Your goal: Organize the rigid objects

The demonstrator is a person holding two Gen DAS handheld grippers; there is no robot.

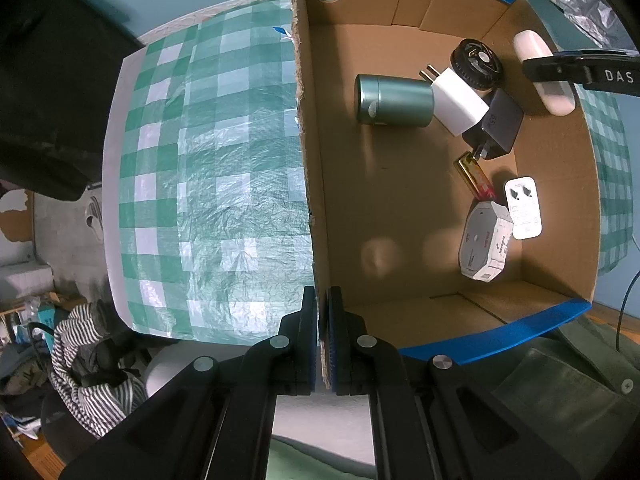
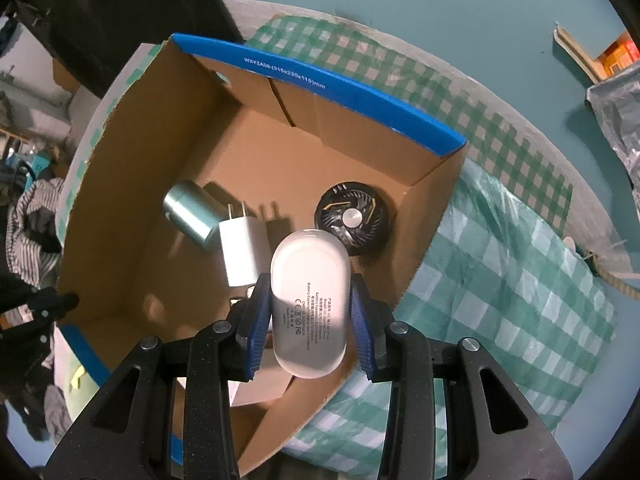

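Left gripper [image 1: 323, 336]: clamped on the cardboard box [image 1: 404, 184] wall, lower centre.
Right gripper [image 2: 308, 312]: pinching the white power bank [image 2: 308, 304] above the box, centre frame.

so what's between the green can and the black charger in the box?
The white plug adapter lies between the green can and the black charger, touching both, in the left wrist view.

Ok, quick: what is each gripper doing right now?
Left gripper: shut on the side wall of the cardboard box.
Right gripper: shut on the white oval case, held above the box.
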